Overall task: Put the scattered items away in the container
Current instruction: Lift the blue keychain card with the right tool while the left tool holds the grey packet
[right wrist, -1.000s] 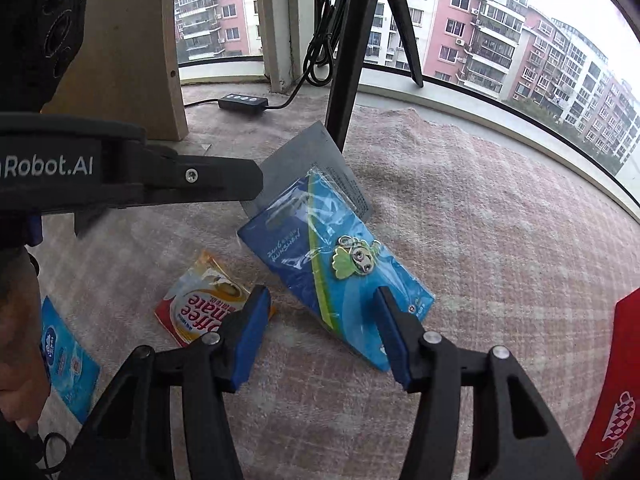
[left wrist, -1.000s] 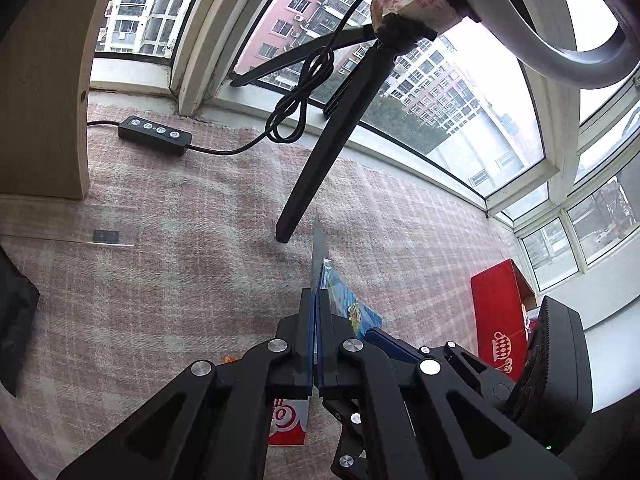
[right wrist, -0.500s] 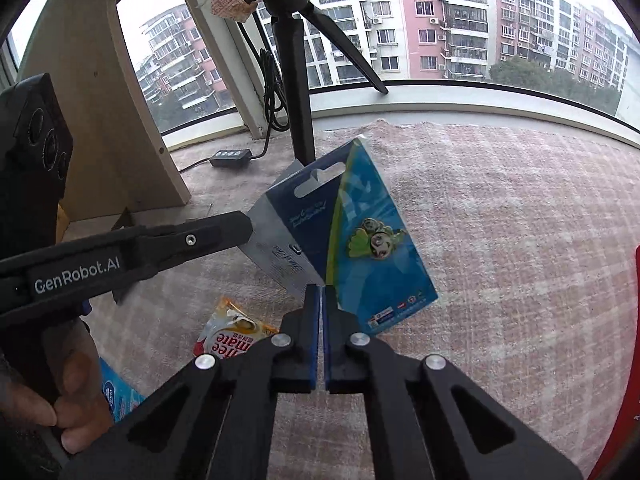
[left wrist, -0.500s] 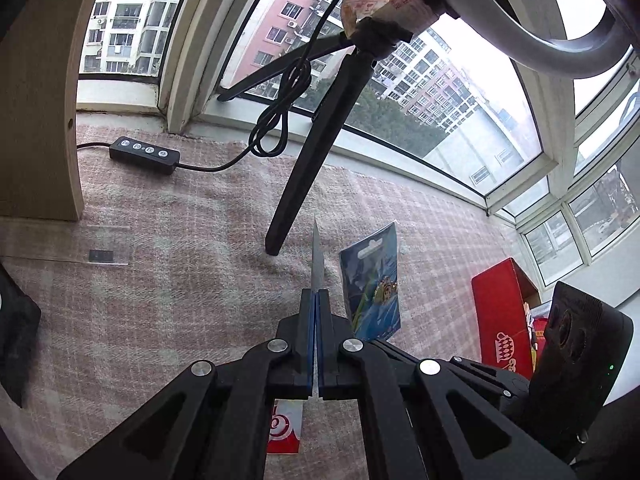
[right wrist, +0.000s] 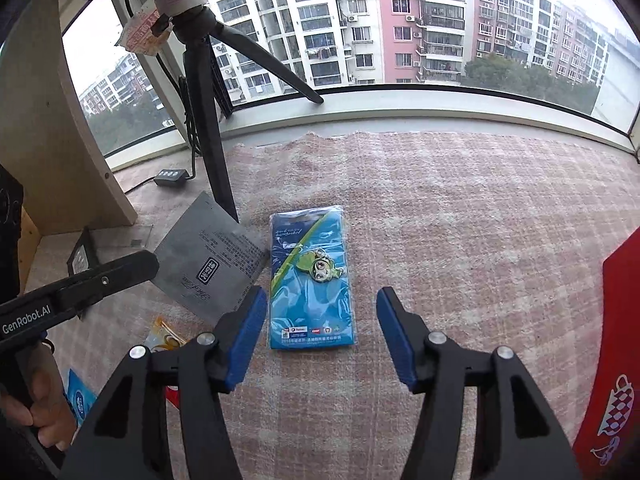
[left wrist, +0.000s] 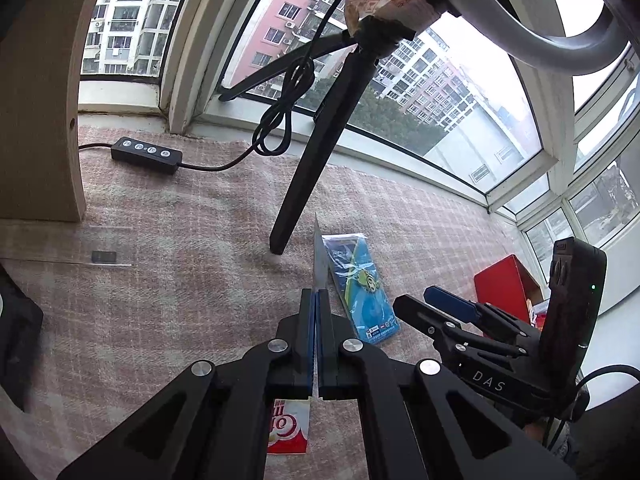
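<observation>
Right gripper (right wrist: 320, 336): jaws opening, nothing gripped; blue pin card (right wrist: 314, 280) lies flat on pink plaid cloth (right wrist: 460, 220) just ahead. Left gripper (left wrist: 318, 312): jaws clamped tight on grey sachet (right wrist: 212, 260), held edge-up. Red box (left wrist: 506, 292) off to the right.

We note a blue packet (right wrist: 312, 280) bearing a green figure; pink-and-white checked cloth (right wrist: 460, 220); grey sachet (right wrist: 210, 258); red container (right wrist: 616, 340) right of the claw.

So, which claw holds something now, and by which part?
The left claw pinches the flat grey foil sachet by its lower edge. The right claw is opening above the blue carded pin packet, holding nothing.
</observation>
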`<state>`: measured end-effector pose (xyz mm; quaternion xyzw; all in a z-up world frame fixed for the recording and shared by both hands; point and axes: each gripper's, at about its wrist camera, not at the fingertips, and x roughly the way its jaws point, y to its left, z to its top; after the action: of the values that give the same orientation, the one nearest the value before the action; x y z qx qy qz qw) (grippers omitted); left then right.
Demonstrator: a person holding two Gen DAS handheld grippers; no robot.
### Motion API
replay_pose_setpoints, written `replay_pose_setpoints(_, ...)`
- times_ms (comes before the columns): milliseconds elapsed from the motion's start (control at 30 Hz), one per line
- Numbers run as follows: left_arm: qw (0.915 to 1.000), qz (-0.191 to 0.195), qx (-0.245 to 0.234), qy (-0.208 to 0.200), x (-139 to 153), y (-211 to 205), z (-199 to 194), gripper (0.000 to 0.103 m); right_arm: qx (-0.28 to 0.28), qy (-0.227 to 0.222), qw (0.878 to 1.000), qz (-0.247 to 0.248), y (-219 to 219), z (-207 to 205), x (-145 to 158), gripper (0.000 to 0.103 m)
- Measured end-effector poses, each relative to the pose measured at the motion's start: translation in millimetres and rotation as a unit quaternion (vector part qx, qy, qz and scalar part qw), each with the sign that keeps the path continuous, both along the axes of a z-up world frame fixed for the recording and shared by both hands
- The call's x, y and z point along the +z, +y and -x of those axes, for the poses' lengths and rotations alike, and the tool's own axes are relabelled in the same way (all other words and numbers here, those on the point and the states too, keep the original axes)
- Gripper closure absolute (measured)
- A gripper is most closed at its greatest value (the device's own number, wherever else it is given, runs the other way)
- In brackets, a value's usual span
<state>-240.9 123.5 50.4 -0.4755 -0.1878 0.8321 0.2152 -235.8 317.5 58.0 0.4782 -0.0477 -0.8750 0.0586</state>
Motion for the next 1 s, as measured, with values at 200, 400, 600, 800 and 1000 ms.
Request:
replay_pose_setpoints(200, 0.9999, -0.01, 0.006, -0.001, 0.9, -4.4, 1.5, 0.103, 0.048, -0.051, 0.995, -0.067, -31.8, 22.5, -22.7, 0.044)
replay_pose_setpoints(400, 0.9999, -0.016, 0.006, 0.001, 5.2, -3.6, 0.5, 0.103, 0.062, -0.072, 0.992, -0.084, -40.7, 22.2, -38.4, 0.04)
replay_pose_setpoints(600, 0.9999, -0.014, 0.006, 0.003, 8.9, -3.3, -1.2, 0.103, 0.062, -0.086, 0.993, -0.049, -26.3, 20.3, -35.2, 0.056)
replay_pose_setpoints(800, 0.9999, -0.011, 0.002, 0.007, 14.5, -1.2, -4.1, 0.103, 0.052, -0.073, 0.996, 0.001, -13.9, 6.4, -18.0, 0.084)
replay_pose_setpoints(1000, 0.9998, -0.01, 0.001, 0.017, 23.7, 0.7, -6.1, 0.103, 0.028, -0.056, 0.998, 0.005, 3.3, -3.9, -3.9, 0.098)
